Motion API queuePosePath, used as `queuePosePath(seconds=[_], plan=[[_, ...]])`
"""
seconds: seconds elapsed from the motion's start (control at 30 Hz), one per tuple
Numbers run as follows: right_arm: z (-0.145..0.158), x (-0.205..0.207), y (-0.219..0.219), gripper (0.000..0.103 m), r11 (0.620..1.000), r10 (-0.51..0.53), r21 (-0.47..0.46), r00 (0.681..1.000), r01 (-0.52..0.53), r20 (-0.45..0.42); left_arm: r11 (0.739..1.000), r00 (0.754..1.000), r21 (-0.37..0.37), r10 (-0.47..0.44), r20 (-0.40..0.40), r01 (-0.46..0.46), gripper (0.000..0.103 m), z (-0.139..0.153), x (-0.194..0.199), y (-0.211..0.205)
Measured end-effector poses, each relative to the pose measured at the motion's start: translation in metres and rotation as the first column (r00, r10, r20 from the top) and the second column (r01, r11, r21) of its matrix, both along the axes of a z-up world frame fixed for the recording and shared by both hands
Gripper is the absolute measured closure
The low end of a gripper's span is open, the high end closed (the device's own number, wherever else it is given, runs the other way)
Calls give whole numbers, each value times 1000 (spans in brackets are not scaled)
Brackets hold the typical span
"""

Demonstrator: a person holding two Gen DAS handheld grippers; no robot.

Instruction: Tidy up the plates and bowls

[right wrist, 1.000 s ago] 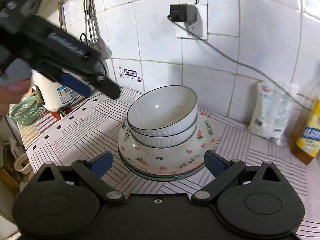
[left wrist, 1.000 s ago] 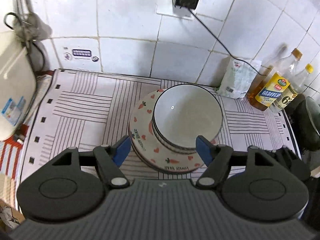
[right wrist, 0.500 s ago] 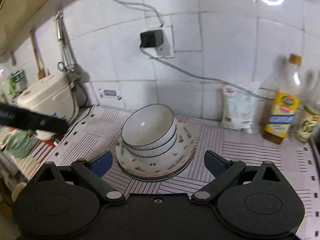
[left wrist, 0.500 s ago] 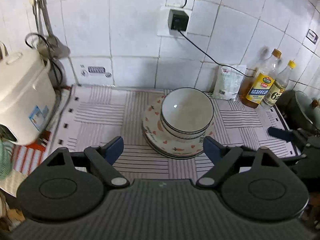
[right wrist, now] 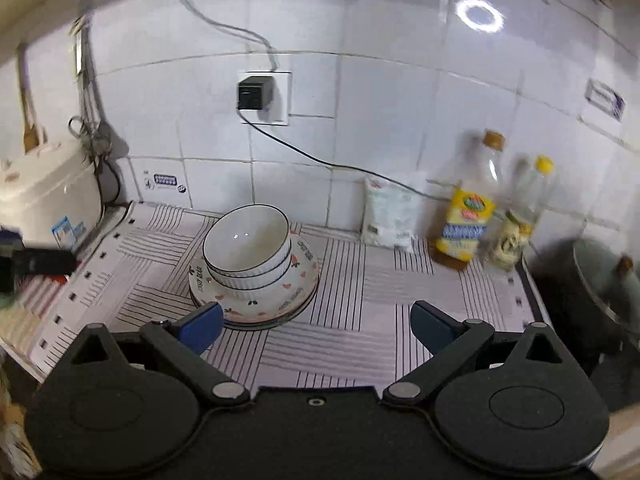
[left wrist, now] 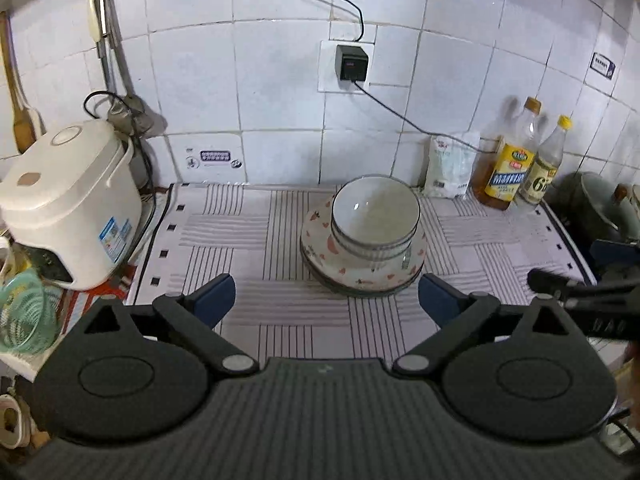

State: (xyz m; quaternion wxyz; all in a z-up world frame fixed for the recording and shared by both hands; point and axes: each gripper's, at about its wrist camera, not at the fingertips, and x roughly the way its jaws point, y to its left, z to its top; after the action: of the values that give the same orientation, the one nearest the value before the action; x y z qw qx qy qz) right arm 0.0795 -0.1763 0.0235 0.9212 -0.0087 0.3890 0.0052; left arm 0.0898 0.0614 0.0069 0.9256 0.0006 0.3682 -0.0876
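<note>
Bowls (left wrist: 376, 216) stacked on plates (left wrist: 320, 240), set mid striped mat (left wrist: 224, 232) below tiled wall. Rice cooker (left wrist: 68, 204) seen left of stack, bottles (left wrist: 512, 168) right. Pot (right wrist: 600, 280) cut off, blurred. Left gripper (left wrist: 326, 300), right gripper (right wrist: 316, 326) held wide apart, empty.

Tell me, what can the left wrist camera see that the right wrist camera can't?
Only the left wrist view shows the green basket at the left edge, and the whole rice cooker; the right one cuts the cooker off. Only the right wrist view shows black lettering on the heart-patterned plate. Both show the stacked bowls on that plate, the two bottles, the white bag, and an open hand-held gripper.
</note>
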Motion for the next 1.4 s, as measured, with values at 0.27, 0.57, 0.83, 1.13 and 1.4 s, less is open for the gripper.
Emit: queuePosePath(seconds=[0.27,0.57,0.83,1.13,1.4], plan=[[22,-36,-4,2,997,-77,9,997,76,19,998,1000,57,18,-20,-17,4,11,-29,-3],[28,-60,2,2,996,-89,-11,995,90,46,997,998,53,49,28,-50,4,20,-47,-2],[27,-75,3,2,997,-76,22,993,74,91,994,993,27,105,51,-107,4,12,-54,1],[20,-80,9,2,996,-82,-28,989,86,120,993,991,32,112,68,-114,4,0,-57,0],[7,-80,7,2,993,-85,-69,986,96,145,993,994,55,99,49,-101,4,-13,-56,-11]])
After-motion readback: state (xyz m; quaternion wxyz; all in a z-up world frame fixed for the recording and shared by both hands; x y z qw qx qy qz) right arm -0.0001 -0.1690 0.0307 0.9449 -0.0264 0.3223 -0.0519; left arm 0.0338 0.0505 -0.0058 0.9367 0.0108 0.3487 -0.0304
